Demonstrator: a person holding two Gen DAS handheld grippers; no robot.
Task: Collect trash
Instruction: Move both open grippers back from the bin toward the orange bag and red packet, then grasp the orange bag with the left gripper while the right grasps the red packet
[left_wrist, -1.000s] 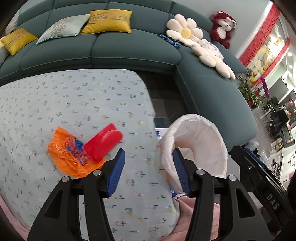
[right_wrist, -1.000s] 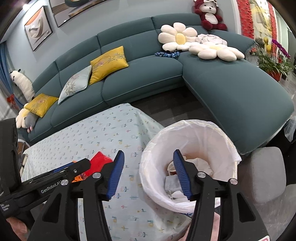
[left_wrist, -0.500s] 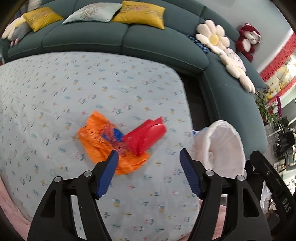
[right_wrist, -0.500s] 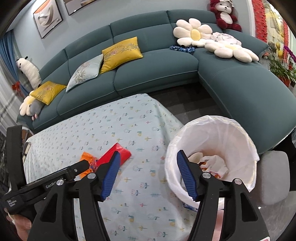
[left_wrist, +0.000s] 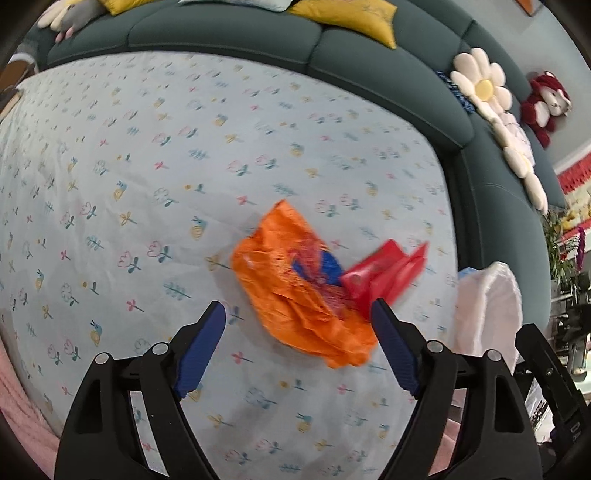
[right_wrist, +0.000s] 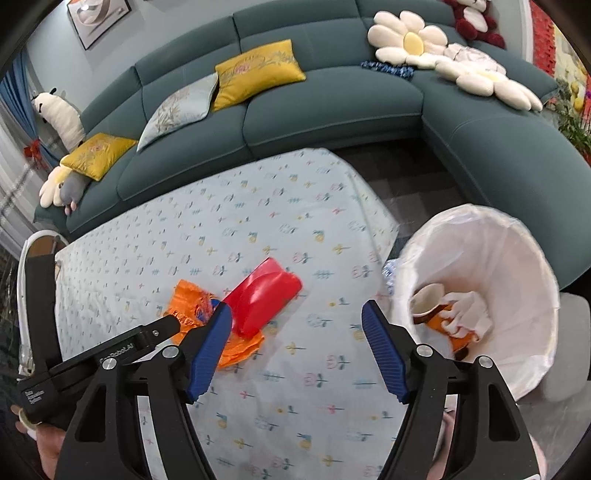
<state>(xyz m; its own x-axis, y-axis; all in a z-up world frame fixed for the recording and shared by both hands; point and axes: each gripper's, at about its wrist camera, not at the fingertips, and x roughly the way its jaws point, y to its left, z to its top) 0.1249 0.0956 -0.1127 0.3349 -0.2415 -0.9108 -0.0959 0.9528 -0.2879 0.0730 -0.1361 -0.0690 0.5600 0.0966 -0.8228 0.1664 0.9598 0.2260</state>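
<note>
Trash is lying on the floral-clothed surface: an orange wrapper sitting just ahead of the left tongs, a red packet overlapping it. Both left and right tongs are opening wide, gripping nothing. Beside the right tongs, the lined bin is already holding a cup and tissue; two pieces remain. Partial lettering resembling "RoboLAI" is showing.

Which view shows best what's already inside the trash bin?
Right wrist: the trash bin faces the camera with its liner open, a cup and crumpled paper visible. Left wrist shows only its blurred outer side at the edge.
</note>
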